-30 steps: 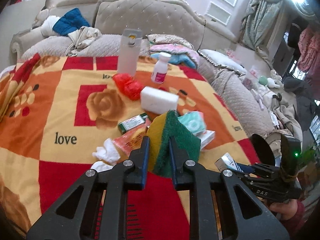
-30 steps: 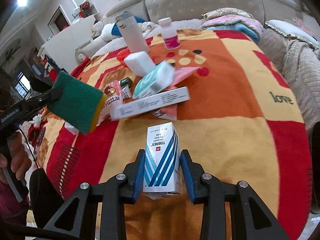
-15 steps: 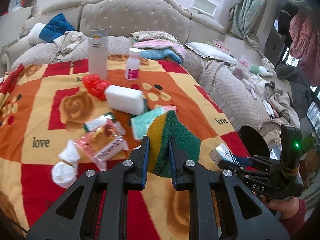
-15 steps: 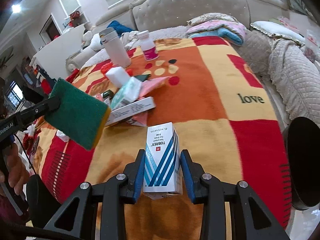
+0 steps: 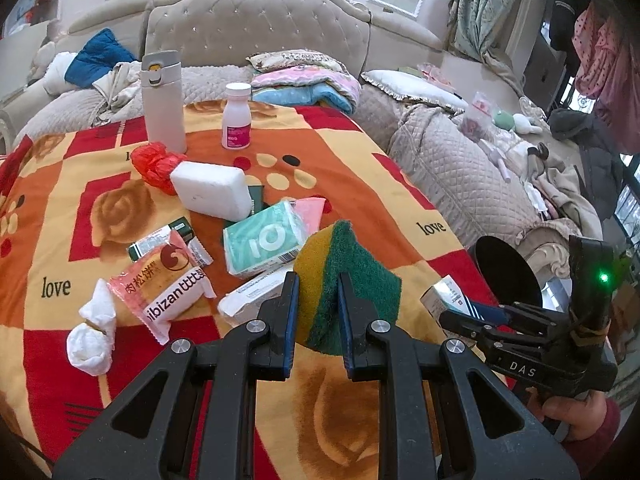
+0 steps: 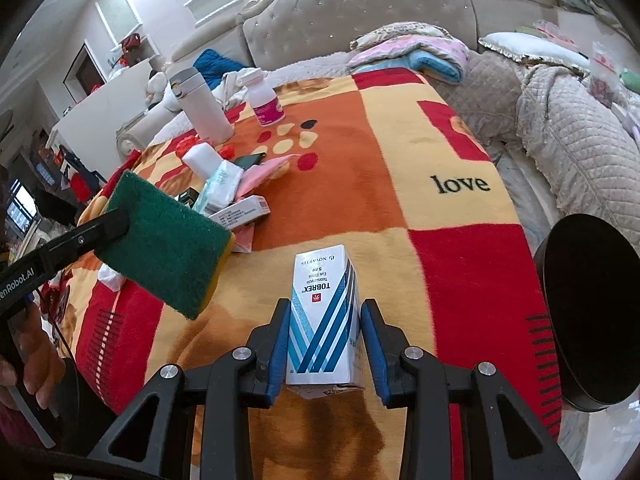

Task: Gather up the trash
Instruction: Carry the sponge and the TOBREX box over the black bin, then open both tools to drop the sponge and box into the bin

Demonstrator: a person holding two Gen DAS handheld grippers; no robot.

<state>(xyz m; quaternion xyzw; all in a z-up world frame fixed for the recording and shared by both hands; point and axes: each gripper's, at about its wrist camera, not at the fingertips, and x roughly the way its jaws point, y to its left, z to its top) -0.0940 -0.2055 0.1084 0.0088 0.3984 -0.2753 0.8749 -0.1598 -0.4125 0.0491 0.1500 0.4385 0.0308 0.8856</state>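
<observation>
My left gripper (image 5: pixel 316 300) is shut on a green and yellow scrub sponge (image 5: pixel 352 280), held above the blanket; the sponge also shows in the right wrist view (image 6: pixel 168 240). My right gripper (image 6: pixel 324 320) is shut on a white and blue Tobrex eye-drop box (image 6: pixel 324 312), which also shows at the right of the left wrist view (image 5: pixel 448 296). A black round bin (image 6: pixel 588 312) stands beside the bed's right edge, just right of the right gripper; it also shows in the left wrist view (image 5: pixel 504 272). Loose trash lies on the blanket: a pink snack wrapper (image 5: pixel 164 284), a tissue pack (image 5: pixel 264 240), a white box (image 5: pixel 252 296).
A white foam block (image 5: pixel 212 188), red plastic bag (image 5: pixel 156 162), grey flask (image 5: pixel 162 100) and pill bottle (image 5: pixel 237 116) sit further back. A knotted white tissue (image 5: pixel 92 336) lies at left. The padded headboard (image 5: pixel 256 24) and quilted bedding (image 5: pixel 460 168) border the blanket.
Both grippers have swung right toward the black bin, still holding the sponge and the box. The bin has come further into both views.
</observation>
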